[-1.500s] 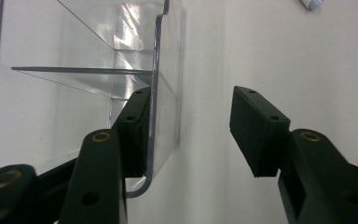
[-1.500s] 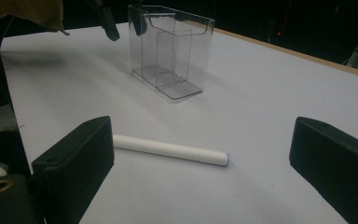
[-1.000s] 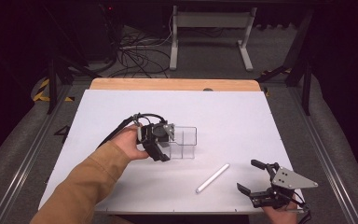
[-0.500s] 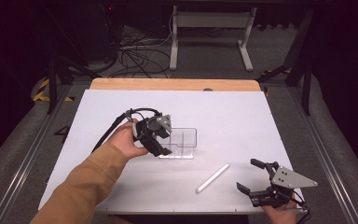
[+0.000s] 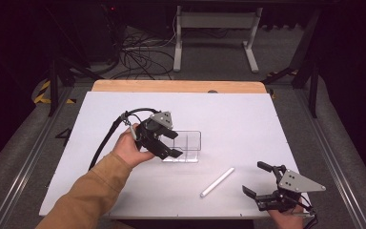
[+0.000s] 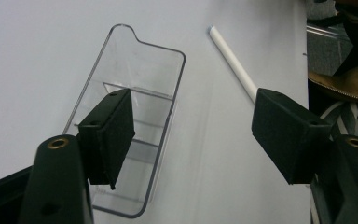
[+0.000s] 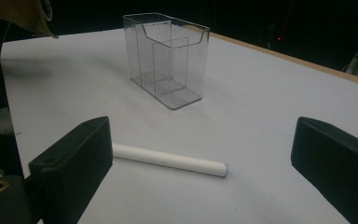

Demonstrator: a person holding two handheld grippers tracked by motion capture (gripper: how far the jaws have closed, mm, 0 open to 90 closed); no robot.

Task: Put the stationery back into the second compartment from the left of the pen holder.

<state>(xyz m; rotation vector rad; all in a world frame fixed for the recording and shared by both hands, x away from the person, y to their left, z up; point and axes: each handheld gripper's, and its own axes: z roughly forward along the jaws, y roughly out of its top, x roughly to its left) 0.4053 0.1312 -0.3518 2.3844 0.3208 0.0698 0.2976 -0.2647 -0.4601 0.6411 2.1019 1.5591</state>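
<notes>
left hand-held gripper (image 5: 170, 144) above clear plastic organizer (image 5: 187, 146), jaws just been opening, nothing between them.
organizer upright mid-tabletop (image 5: 238, 119); white tube (image 5: 217, 182) nearby; right hand-held gripper (image 5: 257, 180) open, empty.

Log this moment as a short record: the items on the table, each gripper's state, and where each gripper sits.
surface: white table
container: clear plastic box, upright, empty, with dividers inside
loose item: white stick, lying flat in front of the box
left gripper: open, jaws have just been opening, raised over the box's left end, nothing gripped
right gripper: open, empty, near the table's front right edge, beside the stick
</notes>
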